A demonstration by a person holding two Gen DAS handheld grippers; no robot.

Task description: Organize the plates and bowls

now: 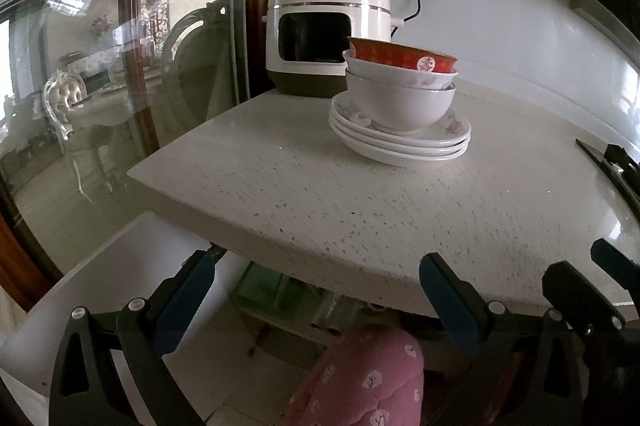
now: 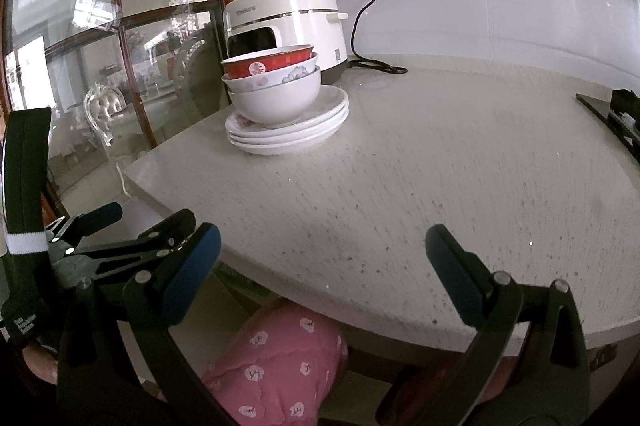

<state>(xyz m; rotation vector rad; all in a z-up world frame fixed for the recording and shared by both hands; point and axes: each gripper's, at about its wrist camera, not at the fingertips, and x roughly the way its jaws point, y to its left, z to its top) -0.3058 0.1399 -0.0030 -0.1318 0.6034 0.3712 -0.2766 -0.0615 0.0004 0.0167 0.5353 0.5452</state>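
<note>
Over by the rice cooker (image 1: 328,26), bowls (image 1: 400,82) sit nested on stacked plates (image 1: 400,142), saving table (image 1: 360,206) room; left claw (image 1: 316,286) and right claw (image 2: 324,266) both spread, empty.

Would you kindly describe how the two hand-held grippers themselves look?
Both the left hand-held gripper and right hand-held gripper have black angular linkage frames with silver bolts and blue pads on the fingers. No cables show on either.

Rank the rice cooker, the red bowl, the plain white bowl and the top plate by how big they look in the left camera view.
1. Top plate, widest
2. Rice cooker, slightly narrower but far taller; it stands farther back, so unsure
3. Red bowl and plain white bowl: look alike in width
</note>
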